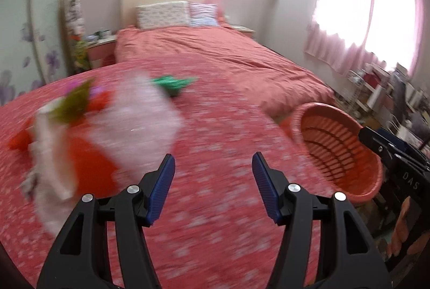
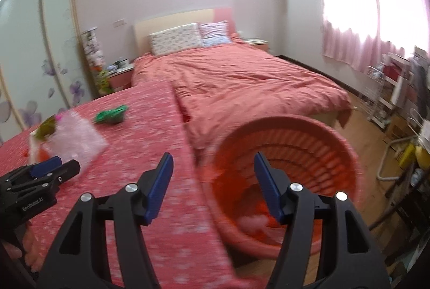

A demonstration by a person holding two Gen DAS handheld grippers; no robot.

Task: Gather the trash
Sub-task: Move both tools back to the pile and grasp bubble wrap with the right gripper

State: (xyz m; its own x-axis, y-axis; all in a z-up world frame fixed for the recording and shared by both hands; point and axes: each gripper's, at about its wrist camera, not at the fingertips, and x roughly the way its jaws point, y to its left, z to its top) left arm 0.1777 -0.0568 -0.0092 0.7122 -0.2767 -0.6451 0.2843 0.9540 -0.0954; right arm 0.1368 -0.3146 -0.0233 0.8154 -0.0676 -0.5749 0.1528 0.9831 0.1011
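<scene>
Wrappers (image 1: 88, 133) are lying blurred on the red tablecloth (image 1: 215, 127); we are holding both grippers, left (image 1: 213, 176) and right (image 2: 213, 176), spread and empty, beside the orange basket (image 2: 336, 138).

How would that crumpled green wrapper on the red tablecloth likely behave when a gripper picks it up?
The green wrapper looks like thin crinkled film, so it is probably very light and floppy, crushing between the pads rather than resisting. Its shiny surface suggests that it may be slippery. Lying flat on the tablecloth, it seems unlikely to roll, though a push might just slide it.
</scene>
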